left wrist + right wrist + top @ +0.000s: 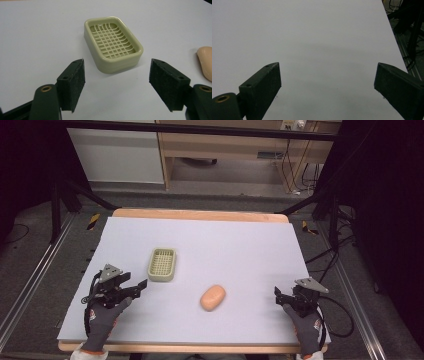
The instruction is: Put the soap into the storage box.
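Observation:
A pale green soap dish [162, 264] with a slotted grid floor lies on the white sheet, left of middle. A peach bar of soap [213, 297] lies on the sheet to its right and nearer me. My left gripper [139, 288] rests low at the front left, open, pointing at the dish from a short way off. In the left gripper view the soap dish [113, 43] sits just beyond my left gripper [117, 72], and the soap [206, 62] shows at the right edge. My right gripper [278, 296] stands open at the front right, with bare sheet between the jaws of my right gripper [327, 72].
The white sheet [225, 245] covers a wooden table [200, 214]. Its right edge [395, 42] drops to a floor with cables and metal rails. A wooden cabinet [235, 145] stands beyond the far edge. Gloved hands hold both grippers at the near edge.

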